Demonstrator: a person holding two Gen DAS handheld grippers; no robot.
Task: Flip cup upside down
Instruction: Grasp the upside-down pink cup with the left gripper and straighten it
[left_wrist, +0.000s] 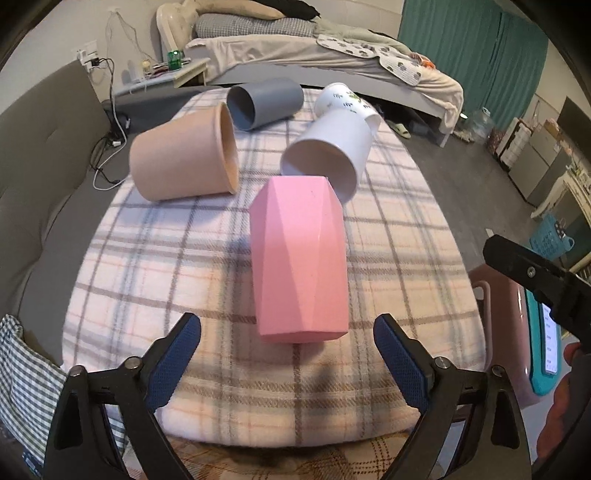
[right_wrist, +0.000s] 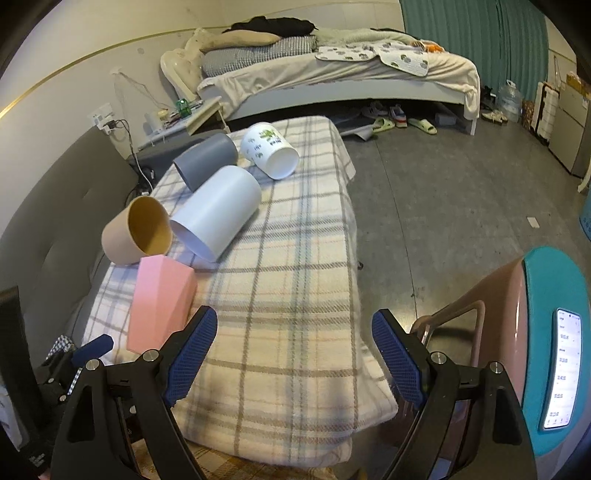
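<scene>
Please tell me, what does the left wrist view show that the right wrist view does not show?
Only the left wrist view shows the left tool whole, open, with the pink cup standing just ahead of its fingers, closed end up. Only the right wrist view shows the right tool whole, open over the plaid blanket, holding nothing, the shoes under the bed, and the beige cup seen into its mouth. Both show the pink cup, beige cup, grey cup, plain white cup and printed white cup, these four on their sides.
</scene>
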